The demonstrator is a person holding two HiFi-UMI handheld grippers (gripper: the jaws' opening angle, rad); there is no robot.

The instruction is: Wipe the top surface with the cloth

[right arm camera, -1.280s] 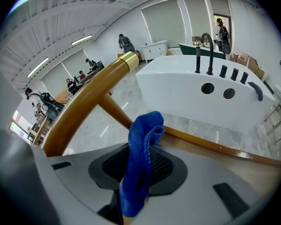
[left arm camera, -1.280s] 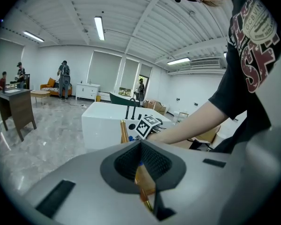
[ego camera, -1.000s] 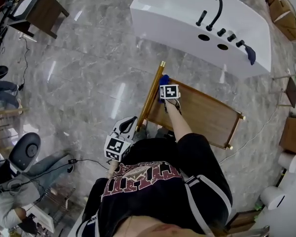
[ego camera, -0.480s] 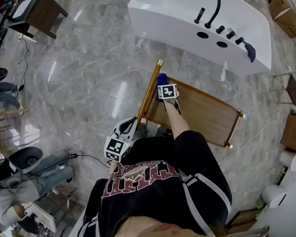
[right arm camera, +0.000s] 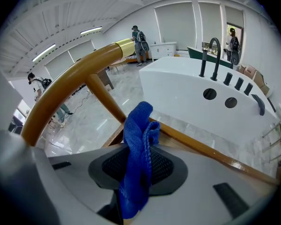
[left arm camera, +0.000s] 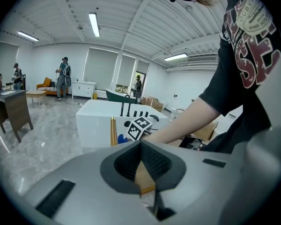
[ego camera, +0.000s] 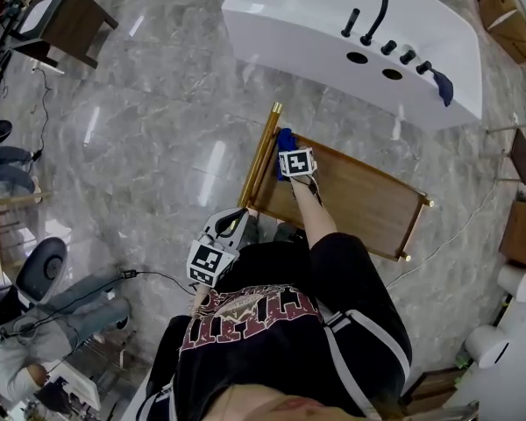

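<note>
Cloth [right arm camera: 136, 149]: blue, crumpled, woven.

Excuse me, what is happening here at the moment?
A person holds a blue cloth clamped in the right gripper, down at the wooden cart top, at the end by the gold handle. The left gripper is shut, holds nothing and hangs near the person's body, off the cart.
</note>
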